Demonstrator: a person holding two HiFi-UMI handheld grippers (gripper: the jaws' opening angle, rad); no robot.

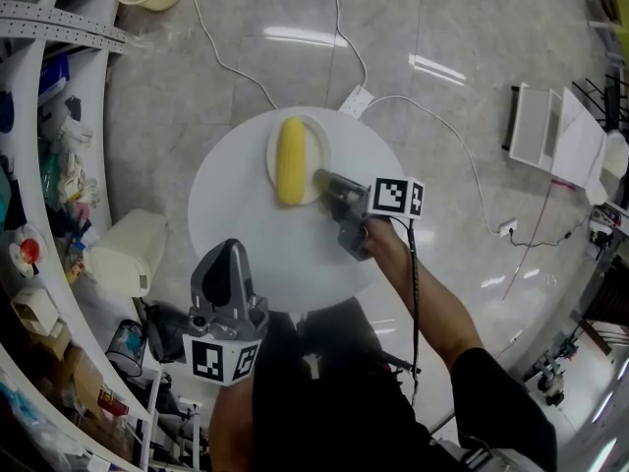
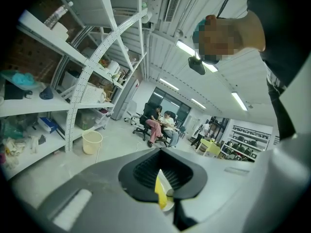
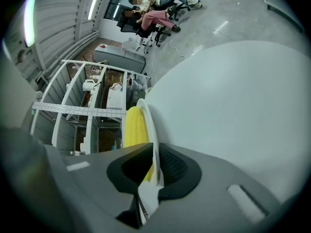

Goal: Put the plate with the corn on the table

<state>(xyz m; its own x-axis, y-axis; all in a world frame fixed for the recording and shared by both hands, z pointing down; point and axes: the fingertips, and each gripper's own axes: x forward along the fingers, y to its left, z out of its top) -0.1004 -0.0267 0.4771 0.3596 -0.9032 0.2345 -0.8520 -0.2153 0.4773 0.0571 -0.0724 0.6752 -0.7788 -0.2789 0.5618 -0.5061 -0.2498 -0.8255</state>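
Right gripper (image 3: 154, 152), my view along its jaws: the rim of the plate (image 3: 147, 115) stands in the slot between the two pads, which are set slightly apart. The rim lies against the right-hand pad, and a thin gap shows at the other pad, so I judge the rim straddled, not pinched. The corn (image 3: 133, 127) lies on the plate just ahead of the jaw tips and left of the rim, and the white table (image 3: 233, 96) fills the field ahead and to the right. Seen from the head, the plate rests flat on the far part of the table with the jaw tips at its near edge. I took the plate by the edge because a flat dish gives two pads nothing else to bite. Left gripper (image 1: 231, 254): jaws pressed together and pointed up, clear of the plate — it has no part here; a yellow-white sliver in the slit I cannot identify. The set-down looks as good as done.
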